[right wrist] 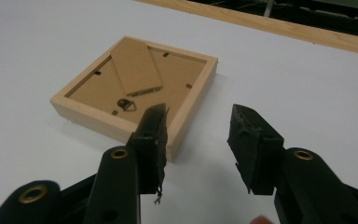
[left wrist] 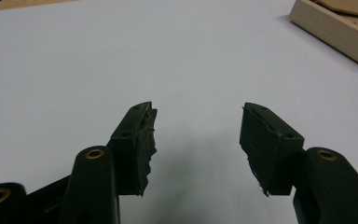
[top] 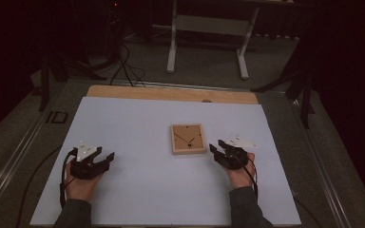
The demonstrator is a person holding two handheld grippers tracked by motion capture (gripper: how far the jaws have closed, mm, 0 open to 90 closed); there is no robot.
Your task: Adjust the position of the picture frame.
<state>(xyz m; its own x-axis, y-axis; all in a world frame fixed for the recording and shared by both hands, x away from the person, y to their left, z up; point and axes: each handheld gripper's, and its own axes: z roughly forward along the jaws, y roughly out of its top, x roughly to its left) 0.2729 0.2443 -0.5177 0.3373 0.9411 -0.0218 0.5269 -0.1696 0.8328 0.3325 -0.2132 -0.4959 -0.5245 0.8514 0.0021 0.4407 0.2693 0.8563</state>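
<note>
Field notes, taken from my remote station. A small square pale-wood picture frame [top: 188, 138] lay face down near the centre of the white-covered tabletop [top: 138, 190], its brown backing board and metal hanger [right wrist: 125, 104] turned up.

My right hand-held gripper [top: 221, 148] sat at about 3 o'clock from the frame, just beside its right edge. Its jaws stood moderately apart with nothing between them; in the right gripper view the left pad [right wrist: 153, 140] lined up over the frame's near corner, though I could not tell whether it touched the wood.

My left hand-held gripper [top: 103, 158] rested well apart from the frame, at roughly 8 o'clock from it. Its jaws stood wide, bare white surface between them. In the left gripper view the frame's edge sat at 1 o'clock.
</note>
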